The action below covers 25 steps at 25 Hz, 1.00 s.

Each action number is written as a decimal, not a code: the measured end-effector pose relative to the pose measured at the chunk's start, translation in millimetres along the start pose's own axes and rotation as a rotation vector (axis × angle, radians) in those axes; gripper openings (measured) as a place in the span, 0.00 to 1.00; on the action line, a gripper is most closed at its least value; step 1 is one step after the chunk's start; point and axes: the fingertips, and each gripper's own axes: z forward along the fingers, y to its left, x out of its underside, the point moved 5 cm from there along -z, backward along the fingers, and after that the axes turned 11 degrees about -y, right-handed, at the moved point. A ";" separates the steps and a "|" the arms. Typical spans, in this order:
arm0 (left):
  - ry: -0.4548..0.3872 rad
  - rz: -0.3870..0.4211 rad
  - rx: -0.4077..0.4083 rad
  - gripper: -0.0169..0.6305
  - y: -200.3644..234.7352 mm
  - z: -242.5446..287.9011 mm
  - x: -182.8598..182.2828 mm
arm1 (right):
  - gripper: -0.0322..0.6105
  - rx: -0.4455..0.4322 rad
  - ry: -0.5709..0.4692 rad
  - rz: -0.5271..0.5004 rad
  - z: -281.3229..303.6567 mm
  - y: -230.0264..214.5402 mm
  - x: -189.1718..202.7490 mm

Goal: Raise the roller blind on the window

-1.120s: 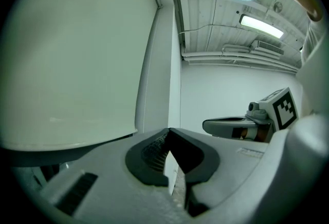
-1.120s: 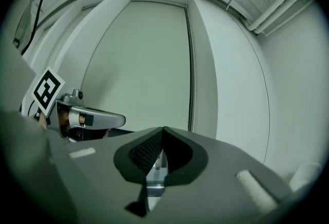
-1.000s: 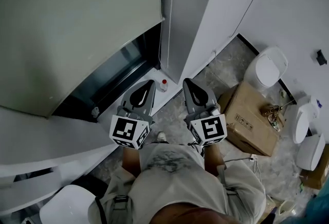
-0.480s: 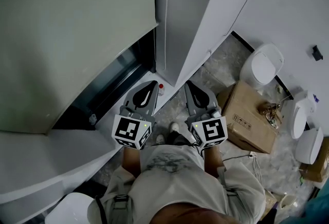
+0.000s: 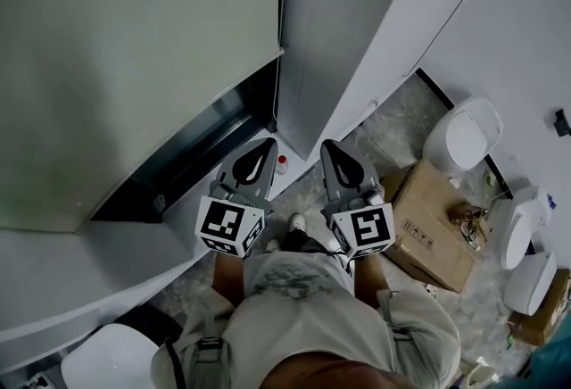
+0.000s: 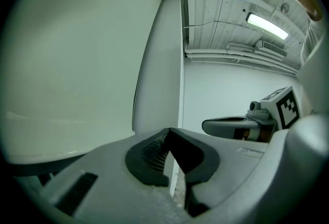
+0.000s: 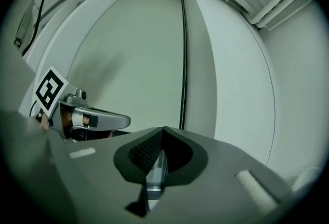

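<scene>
Below the roller blind [image 5: 134, 66], left gripper [image 5: 264, 145] and right gripper [image 5: 327, 146]: jaws together.

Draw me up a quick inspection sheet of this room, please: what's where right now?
Surface: grey marbled floor.
Job's things: pale roller blind lowered over most of the window, dark gap beneath.
Clutter: brown cardboard box; small red-capped white bottle below the blind's corner; white ceramic toilet.
Grippers: left tongs and right tongs both shut, empty, side by side.
Cables: thin wire along the white wall.
Surroundings: white walls, lit ceiling strip light.
</scene>
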 end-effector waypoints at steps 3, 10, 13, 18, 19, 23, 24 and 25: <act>-0.001 0.009 -0.025 0.03 2.3 14.4 0.5 | 0.07 -0.024 -0.011 0.008 10.9 -14.1 2.1; -0.001 0.019 -0.114 0.03 4.5 49.7 2.4 | 0.07 -0.064 0.025 0.043 30.3 -55.1 7.6; -0.003 0.030 -0.149 0.03 6.9 55.9 1.4 | 0.07 -0.107 0.013 0.043 37.4 -61.7 8.4; -0.002 0.041 -0.182 0.03 11.9 65.8 -0.3 | 0.07 -0.148 -0.021 0.056 47.0 -67.1 6.3; -0.003 0.044 -0.184 0.03 13.1 67.9 -1.1 | 0.07 -0.155 -0.030 0.059 49.2 -67.4 6.1; -0.008 0.055 -0.180 0.03 17.1 75.0 -2.7 | 0.07 -0.163 -0.038 0.054 57.8 -68.8 5.7; -0.009 0.056 -0.176 0.03 18.8 76.8 -3.2 | 0.07 -0.161 -0.028 0.051 59.5 -69.4 6.6; -0.011 0.057 -0.171 0.03 21.0 78.9 -3.7 | 0.07 -0.159 -0.025 0.047 61.6 -69.9 7.3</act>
